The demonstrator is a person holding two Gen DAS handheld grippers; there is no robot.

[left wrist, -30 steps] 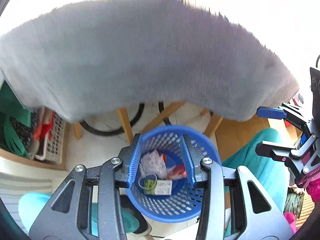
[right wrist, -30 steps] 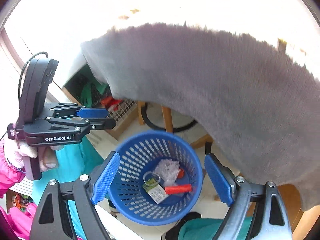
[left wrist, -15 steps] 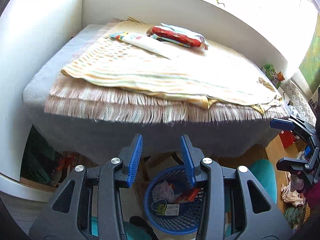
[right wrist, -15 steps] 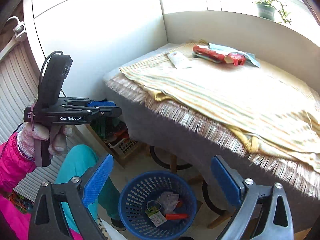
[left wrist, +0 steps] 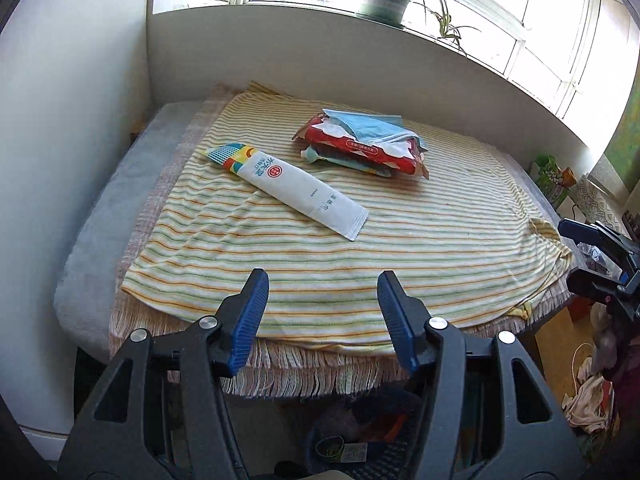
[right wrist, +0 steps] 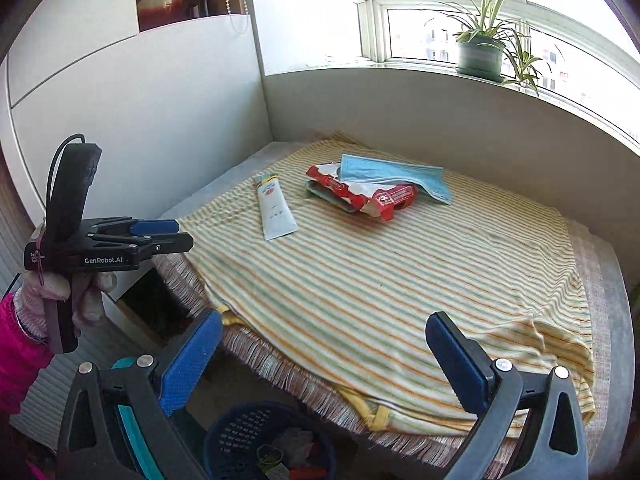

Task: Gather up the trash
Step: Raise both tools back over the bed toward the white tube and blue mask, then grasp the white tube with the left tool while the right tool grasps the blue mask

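Two grippers hang over the near edge of my bench, which wears a striped cloth [left wrist: 400,240]. My left gripper [left wrist: 320,316] has its jaws opening with nothing between them — my right gripper [right wrist: 324,360] stands at its widest, jaws opening too, nothing between them either. On the cloth, upper centre of both frames, lies a long white sachet [left wrist: 288,188]; just beside it a red wrapper [left wrist: 360,148] with a blue face mask [right wrist: 396,176] on top. Low in the right wrist frame, the blue basket [right wrist: 240,424] sits beneath the bench edge — trash inside.
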